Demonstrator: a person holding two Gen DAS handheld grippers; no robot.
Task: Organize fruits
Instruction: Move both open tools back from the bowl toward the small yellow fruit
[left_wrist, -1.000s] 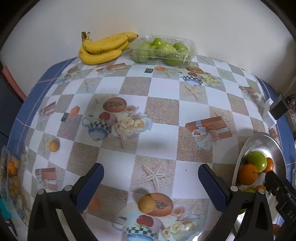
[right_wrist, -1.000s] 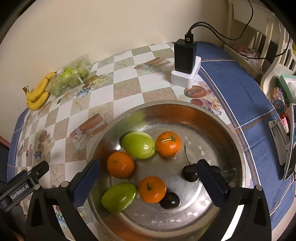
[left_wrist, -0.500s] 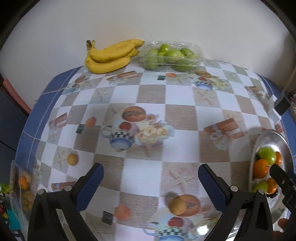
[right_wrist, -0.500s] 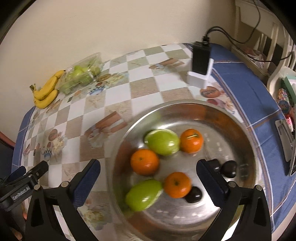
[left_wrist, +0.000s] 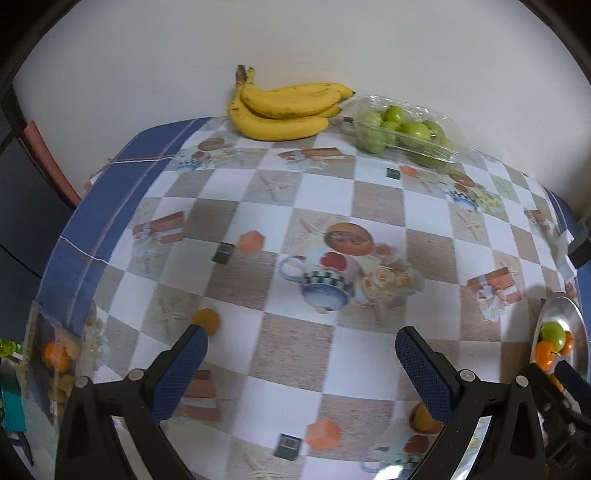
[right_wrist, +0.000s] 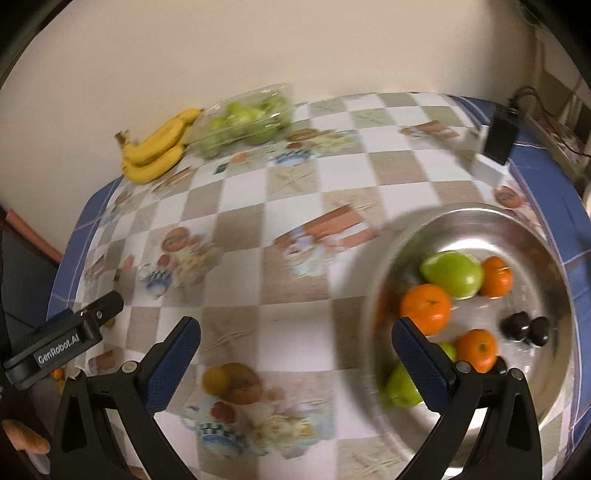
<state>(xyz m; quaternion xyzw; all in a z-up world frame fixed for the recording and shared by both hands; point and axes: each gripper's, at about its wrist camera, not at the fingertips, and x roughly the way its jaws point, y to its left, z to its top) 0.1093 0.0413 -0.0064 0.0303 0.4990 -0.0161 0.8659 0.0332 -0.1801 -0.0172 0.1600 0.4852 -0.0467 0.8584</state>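
Note:
A metal bowl (right_wrist: 554, 406) on the checked tablecloth holds oranges (right_wrist: 426, 308), green fruits (right_wrist: 452, 273) and dark cherries (right_wrist: 524, 328). It shows at the right edge of the left wrist view (left_wrist: 574, 332). A banana bunch (left_wrist: 284, 110) and a clear box of green fruits (left_wrist: 404, 133) lie at the far edge by the wall. My left gripper (left_wrist: 301, 367) is open and empty above the table. My right gripper (right_wrist: 295, 350) is open and empty, its right finger over the bowl's left side.
A plastic bag of small orange fruits (left_wrist: 55, 362) lies at the table's left edge. A black charger on a white block (right_wrist: 498, 144) stands at the far right. The left gripper's body (right_wrist: 62, 343) shows at the left of the right wrist view.
Both grippers have swung left. The bowl has slid to the right in both views and the bananas have come toward centre. Both grippers stay open.

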